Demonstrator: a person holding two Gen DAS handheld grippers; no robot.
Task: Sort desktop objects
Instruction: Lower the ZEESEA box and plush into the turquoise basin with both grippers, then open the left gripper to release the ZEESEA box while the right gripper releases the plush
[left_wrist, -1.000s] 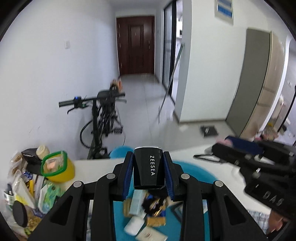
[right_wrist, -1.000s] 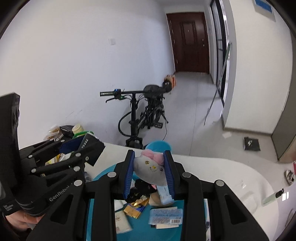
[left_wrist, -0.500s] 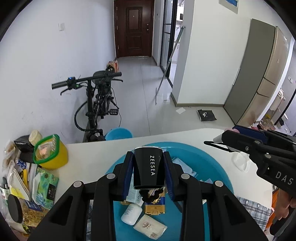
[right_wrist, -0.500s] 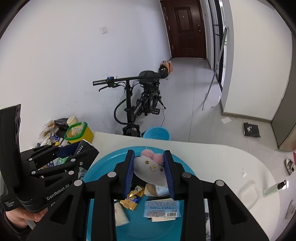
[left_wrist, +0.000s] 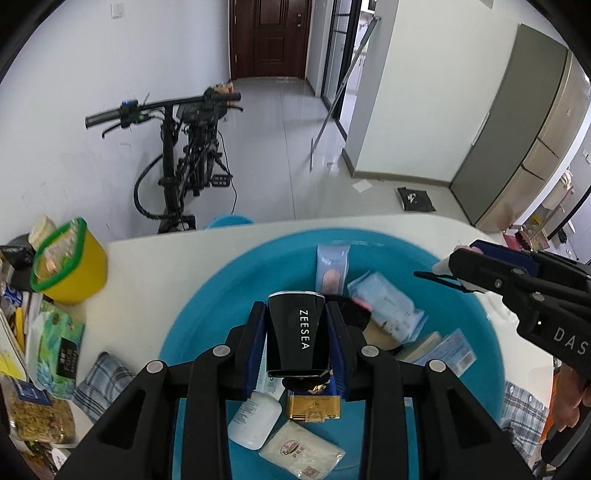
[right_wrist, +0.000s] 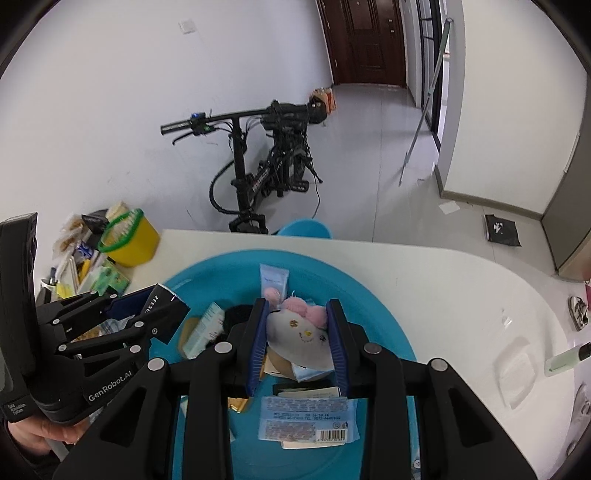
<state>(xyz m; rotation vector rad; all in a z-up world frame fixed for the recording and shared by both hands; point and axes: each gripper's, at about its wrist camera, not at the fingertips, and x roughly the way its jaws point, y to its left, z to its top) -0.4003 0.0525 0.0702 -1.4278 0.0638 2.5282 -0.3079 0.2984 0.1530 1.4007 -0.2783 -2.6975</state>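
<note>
My left gripper (left_wrist: 297, 314) is shut on a black ZEESEA box (left_wrist: 298, 338), held above the blue basin (left_wrist: 207, 299). My right gripper (right_wrist: 298, 314) is shut on a grey plush cat with a pink bow (right_wrist: 299, 334), also over the blue basin (right_wrist: 373, 299). The basin holds several small things: light blue packets (left_wrist: 386, 301), a white bottle (left_wrist: 255, 417), a gold packet (left_wrist: 314, 406) and a barcode-labelled packet (right_wrist: 306, 419). In the right wrist view the left gripper (right_wrist: 162, 306) with the black box (right_wrist: 164, 312) shows at the left; in the left wrist view the right gripper (left_wrist: 458, 264) shows at the right.
The basin sits on a white table (left_wrist: 155, 258). A yellow tub with a green rim (left_wrist: 66, 266) and snack packets (left_wrist: 55, 343) crowd the table's left end. Checked cloth (left_wrist: 103, 380) lies by the basin. A folding bike (right_wrist: 266, 166) stands against the wall beyond.
Both grippers have come down toward the basin and tilted further downward, each keeping its hold. The basin and its contents now fill more of both views.
</note>
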